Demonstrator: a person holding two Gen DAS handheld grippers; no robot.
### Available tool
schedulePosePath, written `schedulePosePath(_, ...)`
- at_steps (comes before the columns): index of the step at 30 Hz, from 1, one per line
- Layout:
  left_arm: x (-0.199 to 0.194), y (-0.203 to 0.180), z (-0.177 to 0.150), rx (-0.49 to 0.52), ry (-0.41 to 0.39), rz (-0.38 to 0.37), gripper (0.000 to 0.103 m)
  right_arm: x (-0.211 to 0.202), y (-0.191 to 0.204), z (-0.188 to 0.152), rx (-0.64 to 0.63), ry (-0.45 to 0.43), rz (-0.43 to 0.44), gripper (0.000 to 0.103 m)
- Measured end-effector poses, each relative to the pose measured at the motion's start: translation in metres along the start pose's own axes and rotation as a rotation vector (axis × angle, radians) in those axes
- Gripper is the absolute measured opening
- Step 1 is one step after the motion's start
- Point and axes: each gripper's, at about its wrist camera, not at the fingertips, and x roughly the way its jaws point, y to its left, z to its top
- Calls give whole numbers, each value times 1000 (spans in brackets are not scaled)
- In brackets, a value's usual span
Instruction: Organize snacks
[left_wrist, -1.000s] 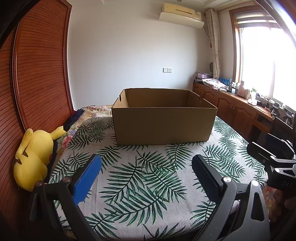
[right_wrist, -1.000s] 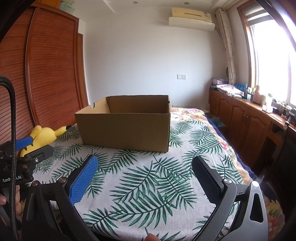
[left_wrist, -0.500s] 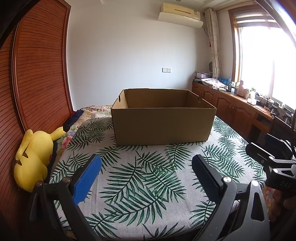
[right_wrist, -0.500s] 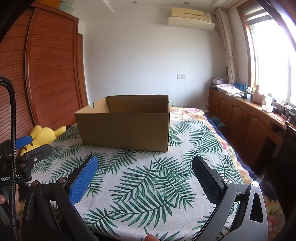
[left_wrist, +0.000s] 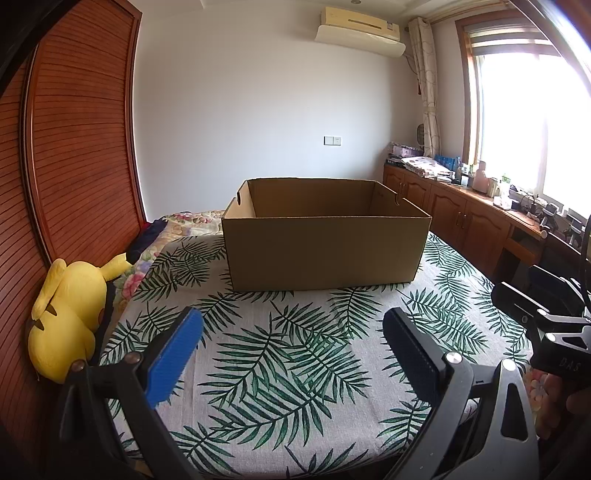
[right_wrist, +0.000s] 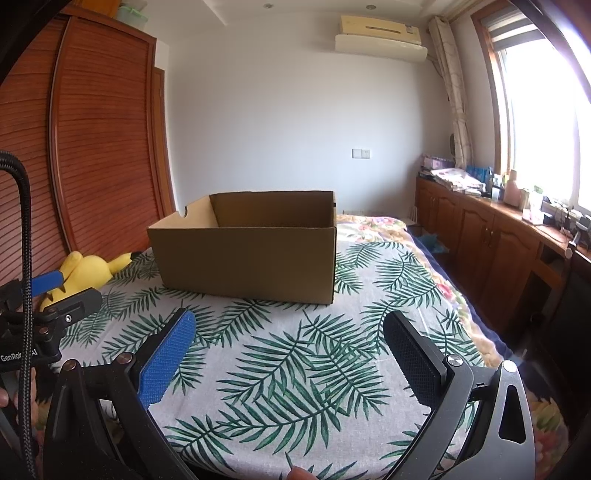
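An open brown cardboard box (left_wrist: 325, 251) stands on a bed covered with a palm-leaf cloth (left_wrist: 280, 354); its floor is hidden by its near wall. It also shows in the right wrist view (right_wrist: 247, 254). No snacks are in view. My left gripper (left_wrist: 291, 332) is open and empty, held above the cloth in front of the box. My right gripper (right_wrist: 288, 332) is open and empty, also in front of the box. The right gripper's body shows at the right edge of the left wrist view (left_wrist: 546, 325).
A yellow plush toy (left_wrist: 66, 321) lies at the bed's left edge against a wooden wardrobe (left_wrist: 74, 166). Wooden cabinets (left_wrist: 472, 218) with clutter run along the right wall under a window. The bed's right edge drops to the floor (right_wrist: 491, 332).
Both grippers stay open. The views have shifted only slightly; the box sits a touch lower in the left wrist view.
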Motion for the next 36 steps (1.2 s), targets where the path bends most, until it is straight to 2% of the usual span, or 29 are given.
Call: schedulePosePath(36, -1, 0, -2, -1, 2, -6, 99, -1, 0, 1, 4, -1, 1, 103)
